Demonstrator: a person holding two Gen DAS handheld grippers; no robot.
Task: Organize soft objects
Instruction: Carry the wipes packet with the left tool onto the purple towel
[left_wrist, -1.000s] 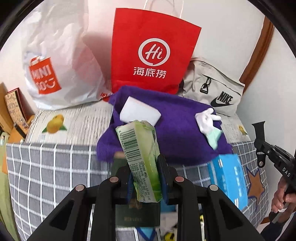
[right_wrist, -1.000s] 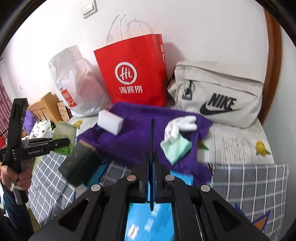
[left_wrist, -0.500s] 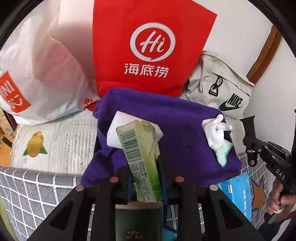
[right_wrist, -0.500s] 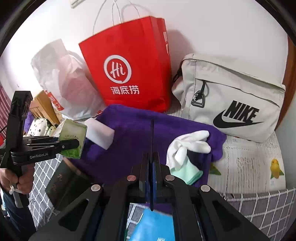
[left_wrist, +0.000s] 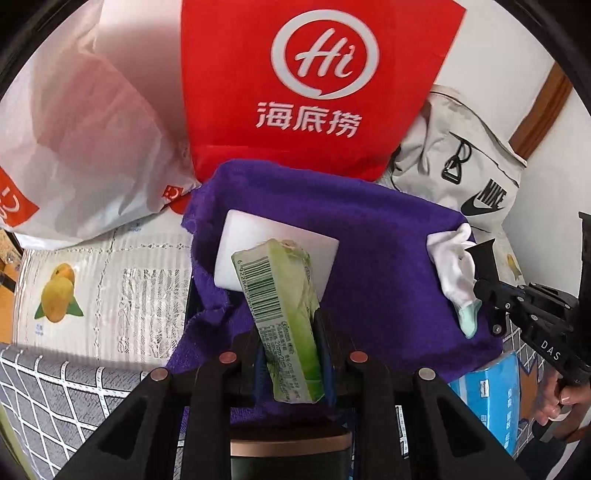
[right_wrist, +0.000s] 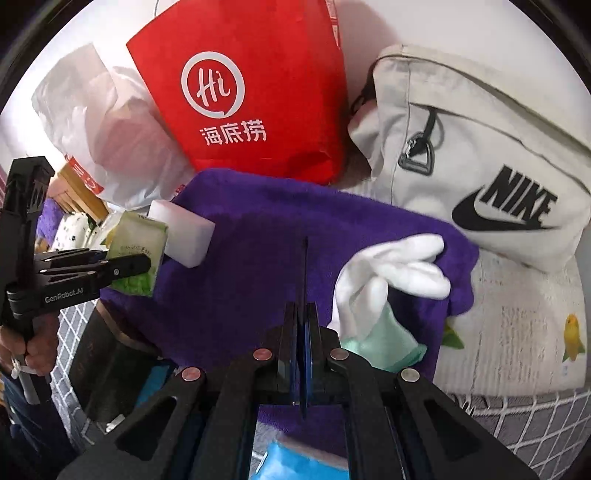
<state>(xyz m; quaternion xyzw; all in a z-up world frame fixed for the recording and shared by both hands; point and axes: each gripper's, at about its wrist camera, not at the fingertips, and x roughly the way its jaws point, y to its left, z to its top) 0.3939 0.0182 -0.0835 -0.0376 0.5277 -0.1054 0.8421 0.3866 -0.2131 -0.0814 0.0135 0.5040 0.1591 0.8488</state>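
My left gripper (left_wrist: 291, 354) is shut on a green tissue pack (left_wrist: 284, 314) and holds it above the left part of a purple towel (left_wrist: 369, 236). A white sponge block (left_wrist: 258, 254) lies on the towel just beyond the pack. A white and mint glove (left_wrist: 454, 273) lies on the towel's right side. In the right wrist view the left gripper (right_wrist: 122, 269) holds the pack (right_wrist: 138, 251) beside the sponge (right_wrist: 184, 236). My right gripper (right_wrist: 303, 332) is shut with nothing visible between its fingers, over the towel (right_wrist: 258, 258), just left of the glove (right_wrist: 384, 280).
A red paper bag (left_wrist: 317, 81), a white plastic bag (left_wrist: 81, 140) and a grey Nike bag (right_wrist: 472, 155) stand behind the towel against the wall. A blue pack (left_wrist: 495, 398) and a dark box (left_wrist: 288, 458) lie near the checked front edge.
Both grippers have moved forward toward the towel. The left one carried the tissue pack up over the sponge; the right one came close beside the glove.
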